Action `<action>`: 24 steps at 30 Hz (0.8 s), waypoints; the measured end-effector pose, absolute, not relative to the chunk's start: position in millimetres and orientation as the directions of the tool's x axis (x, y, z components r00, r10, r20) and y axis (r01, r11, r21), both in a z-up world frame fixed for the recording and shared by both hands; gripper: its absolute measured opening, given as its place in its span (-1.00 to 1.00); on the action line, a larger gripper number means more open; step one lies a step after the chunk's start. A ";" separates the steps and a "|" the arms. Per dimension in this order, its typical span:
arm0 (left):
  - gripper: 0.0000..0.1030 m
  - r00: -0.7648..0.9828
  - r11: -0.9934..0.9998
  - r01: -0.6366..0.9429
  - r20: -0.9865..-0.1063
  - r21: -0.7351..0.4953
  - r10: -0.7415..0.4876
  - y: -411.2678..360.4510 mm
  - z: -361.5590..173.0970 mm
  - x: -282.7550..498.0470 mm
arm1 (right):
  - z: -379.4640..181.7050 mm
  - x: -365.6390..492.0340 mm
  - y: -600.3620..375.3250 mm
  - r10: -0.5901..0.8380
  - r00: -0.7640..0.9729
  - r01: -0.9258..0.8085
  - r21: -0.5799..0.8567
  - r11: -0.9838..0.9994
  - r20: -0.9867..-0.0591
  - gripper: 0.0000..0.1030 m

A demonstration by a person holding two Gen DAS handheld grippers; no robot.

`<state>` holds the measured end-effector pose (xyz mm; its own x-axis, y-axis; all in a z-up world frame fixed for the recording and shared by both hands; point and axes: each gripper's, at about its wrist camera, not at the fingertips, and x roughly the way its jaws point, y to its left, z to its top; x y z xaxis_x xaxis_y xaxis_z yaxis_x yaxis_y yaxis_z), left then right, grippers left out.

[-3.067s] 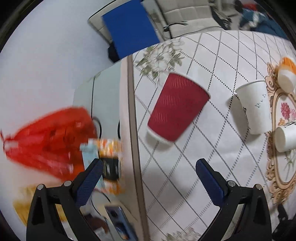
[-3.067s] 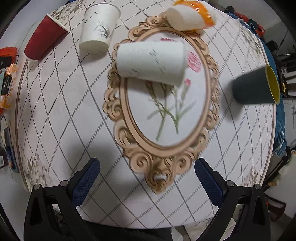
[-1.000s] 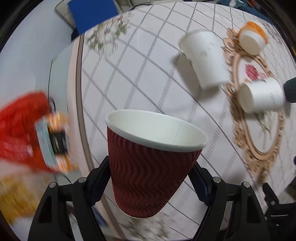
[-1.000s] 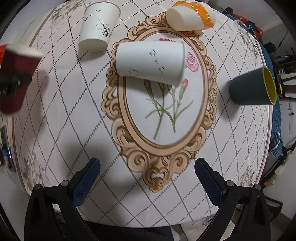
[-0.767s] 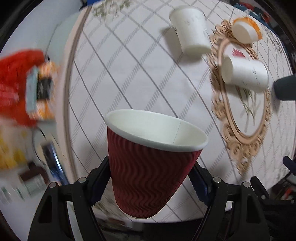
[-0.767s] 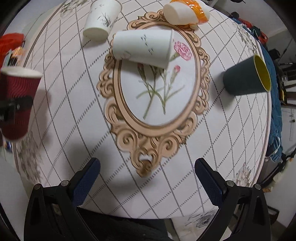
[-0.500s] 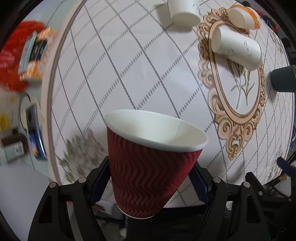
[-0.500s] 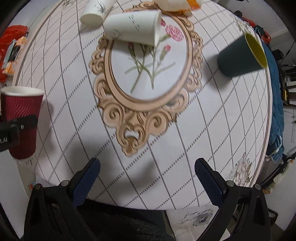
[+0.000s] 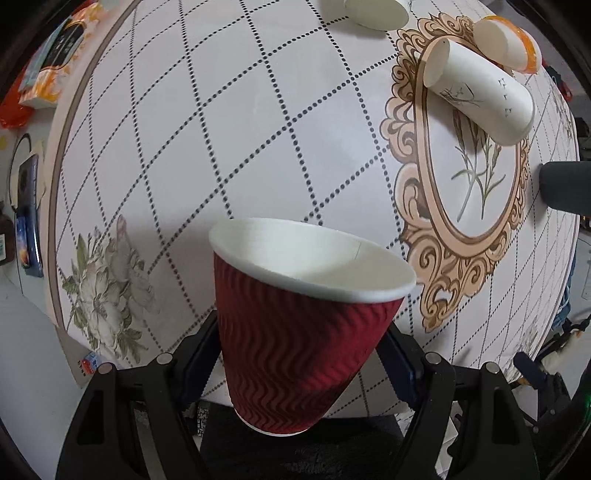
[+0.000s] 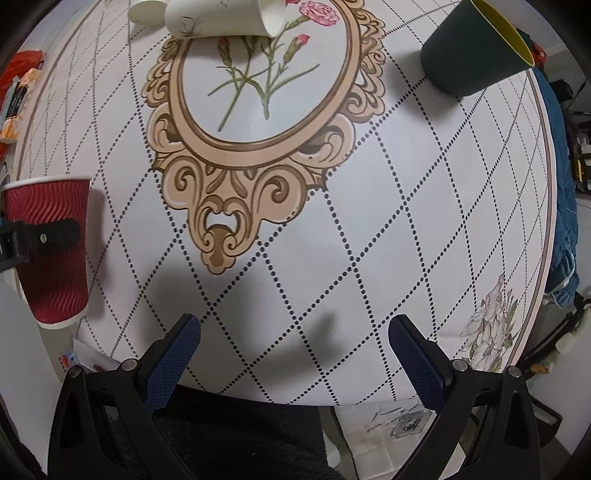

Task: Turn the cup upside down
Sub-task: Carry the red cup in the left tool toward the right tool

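Observation:
My left gripper (image 9: pixel 299 354) is shut on a red ribbed paper cup (image 9: pixel 295 328) with a white inside. It holds the cup mouth-up, a little tilted, above the near edge of the round table (image 9: pixel 192 122). The same cup shows at the left of the right wrist view (image 10: pixel 51 254), with a left finger (image 10: pixel 48 232) across its side. My right gripper (image 10: pixel 293 350) is open and empty above the table's near edge.
A white paper cup (image 9: pixel 476 88) lies on its side on the oval floral print. An orange-and-white cup (image 9: pixel 506 44) lies behind it, another white cup (image 9: pixel 376 11) at the far edge. A dark green cup (image 10: pixel 476 48) with yellow inside stands right. Packets (image 9: pixel 51 85) lie left.
My left gripper took hold of the red cup, lifted it, and has carried it back toward the near edge of the table. My right gripper has pulled back toward the near edge too.

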<state>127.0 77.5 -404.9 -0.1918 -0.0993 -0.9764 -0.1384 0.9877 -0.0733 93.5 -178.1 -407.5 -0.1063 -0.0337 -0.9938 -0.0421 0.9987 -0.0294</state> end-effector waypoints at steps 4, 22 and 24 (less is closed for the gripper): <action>0.52 -0.195 0.989 -0.128 -0.976 -0.073 -0.097 77.5 -408.9 155.8 | -412.9 95.0 -182.7 -0.045 -0.111 -0.020 -0.043 0.999 -0.993 1.00; 0.55 -0.214 0.993 -0.090 -0.973 -0.074 -0.092 60.2 -442.9 196.4 | -418.4 111.6 -170.1 -0.052 -0.134 0.011 -0.054 0.998 -0.990 1.00; 0.58 -0.202 0.996 -0.067 -0.977 -0.055 -0.068 57.4 -437.5 189.1 | -417.2 112.6 -166.9 -0.052 -0.132 0.010 -0.054 0.999 -0.990 1.00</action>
<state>189.1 57.4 -437.5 -0.2022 -0.0676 -0.9770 -0.0671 0.9962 -0.0550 112.6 -166.9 -417.2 -0.1321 -0.0518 -0.9899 0.0100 0.9985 -0.0536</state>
